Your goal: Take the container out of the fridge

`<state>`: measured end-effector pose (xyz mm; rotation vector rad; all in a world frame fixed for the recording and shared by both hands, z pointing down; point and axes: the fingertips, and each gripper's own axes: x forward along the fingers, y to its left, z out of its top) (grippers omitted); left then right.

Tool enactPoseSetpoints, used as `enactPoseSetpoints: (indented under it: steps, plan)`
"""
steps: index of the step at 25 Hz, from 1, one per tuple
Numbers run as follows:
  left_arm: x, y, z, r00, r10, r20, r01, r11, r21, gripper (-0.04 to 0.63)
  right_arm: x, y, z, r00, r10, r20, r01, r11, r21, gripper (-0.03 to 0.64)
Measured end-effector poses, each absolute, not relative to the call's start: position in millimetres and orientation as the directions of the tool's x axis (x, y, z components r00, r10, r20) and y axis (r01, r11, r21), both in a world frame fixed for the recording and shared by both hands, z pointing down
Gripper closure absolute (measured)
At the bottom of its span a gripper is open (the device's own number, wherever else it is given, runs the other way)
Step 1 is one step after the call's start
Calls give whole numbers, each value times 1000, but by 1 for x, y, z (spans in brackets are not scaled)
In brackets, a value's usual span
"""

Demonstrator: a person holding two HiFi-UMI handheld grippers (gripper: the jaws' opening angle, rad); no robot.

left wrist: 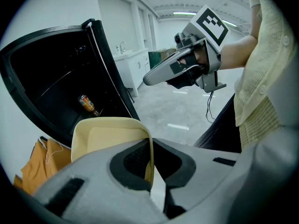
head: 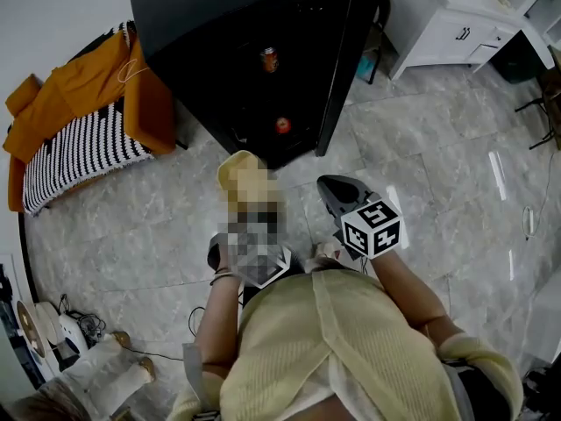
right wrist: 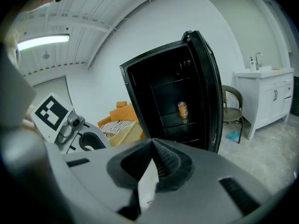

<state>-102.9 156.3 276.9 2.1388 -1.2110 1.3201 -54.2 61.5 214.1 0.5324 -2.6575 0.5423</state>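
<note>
A cream plastic container (head: 243, 174) hangs in the air in front of the open black fridge (head: 219, 24), outside it. My left gripper (left wrist: 150, 148) is shut on the container's (left wrist: 110, 134) right wall, one jaw inside and one outside. In the head view a mosaic patch covers most of that gripper. My right gripper (head: 330, 187) is beside the container on its right, shut with nothing between its jaws (right wrist: 152, 146). An orange can (head: 269, 60) and a red item (head: 283, 125) stay on the fridge shelves. The container (right wrist: 127, 133) also shows in the right gripper view.
The fridge door (head: 346, 51) stands open on the right. An orange sofa with a striped blanket (head: 79, 121) is left of the fridge. A white cabinet (head: 447, 24) and a chair (right wrist: 231, 104) are on the right. Cables and small items (head: 70, 327) lie on the floor, lower left.
</note>
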Motion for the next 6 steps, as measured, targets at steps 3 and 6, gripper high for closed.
enactPoseSetpoints:
  steps: [3, 6]
  plan:
    - [-102, 154, 278, 203, -479, 854, -803, -580, -135, 570, -53, 60, 215, -858, -286, 427, -430, 854, -292, 589]
    - [-100, 151, 280, 206, -478, 854, -801, -584, -134, 570, -54, 58, 216, -859, -284, 426, -427, 857, -288, 589]
